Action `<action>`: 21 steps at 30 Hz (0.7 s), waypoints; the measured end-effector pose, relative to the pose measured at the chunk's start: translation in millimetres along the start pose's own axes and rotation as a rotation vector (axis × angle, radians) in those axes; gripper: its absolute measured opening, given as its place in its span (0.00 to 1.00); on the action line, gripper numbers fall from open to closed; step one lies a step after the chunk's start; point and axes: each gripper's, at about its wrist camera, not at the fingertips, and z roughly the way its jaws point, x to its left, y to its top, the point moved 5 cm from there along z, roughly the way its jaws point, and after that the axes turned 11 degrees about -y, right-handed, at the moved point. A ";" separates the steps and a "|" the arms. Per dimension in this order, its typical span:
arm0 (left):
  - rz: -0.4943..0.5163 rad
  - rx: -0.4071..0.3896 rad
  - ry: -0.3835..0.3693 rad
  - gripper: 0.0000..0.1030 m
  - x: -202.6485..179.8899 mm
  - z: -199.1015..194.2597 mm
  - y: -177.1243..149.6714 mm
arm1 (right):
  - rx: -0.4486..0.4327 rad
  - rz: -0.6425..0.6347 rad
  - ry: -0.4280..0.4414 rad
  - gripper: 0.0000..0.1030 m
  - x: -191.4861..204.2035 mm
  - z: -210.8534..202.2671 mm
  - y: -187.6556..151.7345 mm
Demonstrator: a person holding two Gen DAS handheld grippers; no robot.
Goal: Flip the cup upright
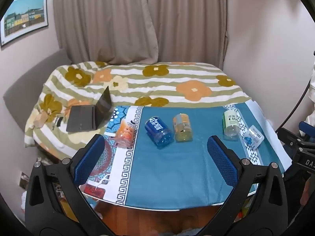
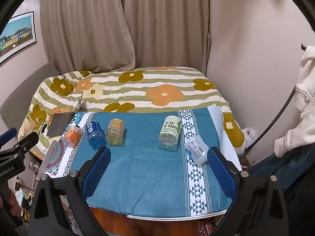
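Several cut-bottle cups lie on their sides on the blue-clothed table (image 1: 173, 173): an orange one (image 1: 126, 132), a blue one (image 1: 159, 132), a yellow one (image 1: 182, 127), a green-labelled C100 one (image 1: 230, 123) and a clear one with a blue-white label (image 1: 253, 136). In the right wrist view they are the orange (image 2: 73, 134), blue (image 2: 95, 132), yellow (image 2: 115, 131), C100 (image 2: 170, 134) and clear (image 2: 196, 151) cups. My left gripper (image 1: 155, 154) is open and empty, short of the blue and yellow cups. My right gripper (image 2: 158, 163) is open and empty, with the clear cup just inside its right finger.
A bed with a flowered quilt (image 1: 157, 82) stands behind the table, with an open laptop (image 1: 88, 116) on it. Curtains (image 1: 137, 19) hang behind. The table's front edge (image 1: 157, 209) is near me. A white garment (image 2: 303, 98) hangs at the right.
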 end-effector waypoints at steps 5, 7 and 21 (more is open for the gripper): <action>0.007 0.003 0.011 1.00 0.2 0.9 0.3 | -0.001 0.001 0.003 0.95 1.3 -0.1 -1.1; 0.012 -0.006 0.013 1.00 -0.8 -0.9 1.5 | 0.001 0.001 0.002 0.95 1.6 0.0 -1.7; -0.002 -0.004 -0.005 1.00 -2.3 -1.5 -1.2 | 0.001 -0.008 -0.006 0.95 2.3 -1.2 -5.2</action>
